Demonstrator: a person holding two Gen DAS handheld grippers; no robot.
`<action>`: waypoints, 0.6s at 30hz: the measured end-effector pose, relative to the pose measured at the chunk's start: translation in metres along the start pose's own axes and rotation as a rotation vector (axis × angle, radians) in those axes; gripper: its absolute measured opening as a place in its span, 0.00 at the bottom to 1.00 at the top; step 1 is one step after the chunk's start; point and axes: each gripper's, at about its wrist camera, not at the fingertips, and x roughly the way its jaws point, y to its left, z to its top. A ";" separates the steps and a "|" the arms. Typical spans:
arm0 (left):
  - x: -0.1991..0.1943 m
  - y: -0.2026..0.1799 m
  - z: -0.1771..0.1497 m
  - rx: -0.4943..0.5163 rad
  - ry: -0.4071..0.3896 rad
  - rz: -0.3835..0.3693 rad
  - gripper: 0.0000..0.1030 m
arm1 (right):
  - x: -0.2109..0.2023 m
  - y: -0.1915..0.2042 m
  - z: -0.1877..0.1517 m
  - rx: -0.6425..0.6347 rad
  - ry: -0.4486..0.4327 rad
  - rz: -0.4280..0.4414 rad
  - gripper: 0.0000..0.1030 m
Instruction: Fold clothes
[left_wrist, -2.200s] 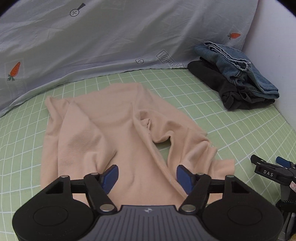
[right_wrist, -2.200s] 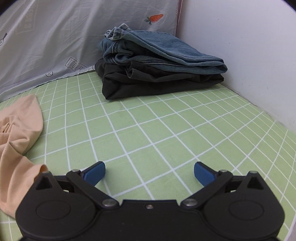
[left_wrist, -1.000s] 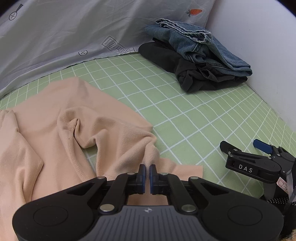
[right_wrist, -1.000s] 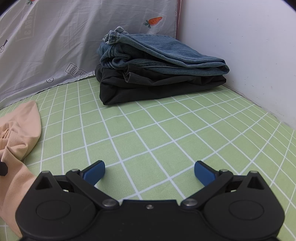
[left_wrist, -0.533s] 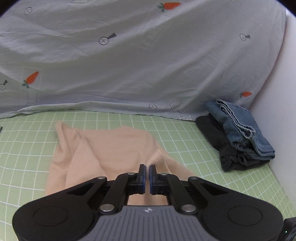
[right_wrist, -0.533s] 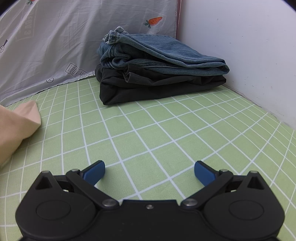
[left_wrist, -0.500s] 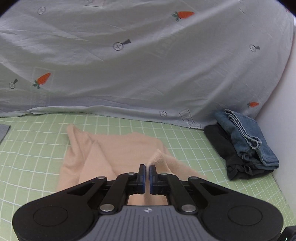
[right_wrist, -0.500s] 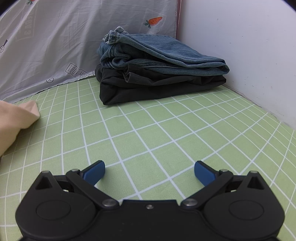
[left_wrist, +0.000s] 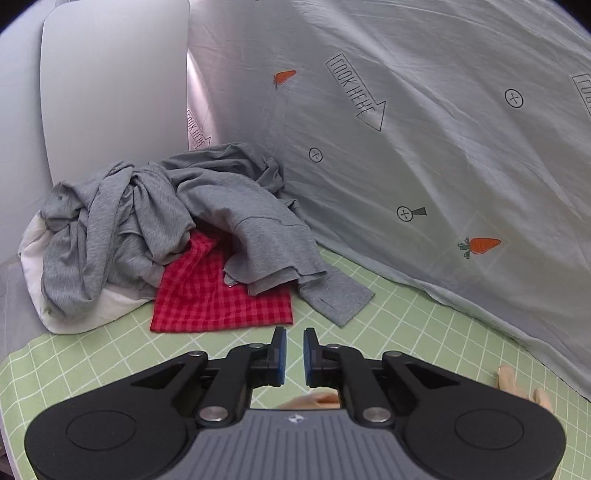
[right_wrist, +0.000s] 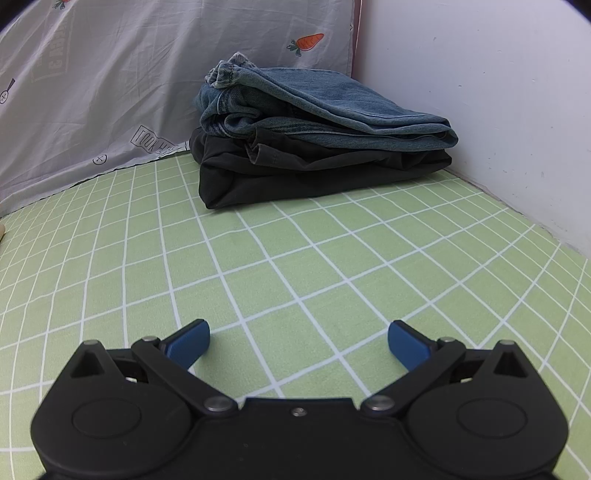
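My left gripper has its jaws a small gap apart with nothing between them, above the green checked sheet. Bits of the peach garment show at the lower right and below the fingers. Ahead lies a heap of grey clothes over a red checked cloth. My right gripper is wide open and empty, low over the sheet. Folded blue jeans lie on a folded black garment ahead of it.
A grey printed sheet hangs along the back. A white pillow lies under the grey heap. A white wall stands right of the folded stack. A pale panel stands at the far left.
My left gripper has swung left to face the grey heap and its jaws have parted, releasing the peach garment. The peach garment has left the right wrist view. The right gripper has not moved.
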 end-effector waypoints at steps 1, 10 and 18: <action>-0.001 0.003 -0.007 -0.010 0.013 -0.013 0.29 | 0.000 0.000 0.000 0.000 0.000 0.000 1.00; -0.013 -0.028 -0.108 0.101 0.207 -0.146 0.39 | 0.001 0.000 0.001 -0.001 0.000 0.001 1.00; -0.043 -0.046 -0.150 0.165 0.265 -0.227 0.42 | -0.002 -0.001 0.000 -0.013 0.006 0.020 1.00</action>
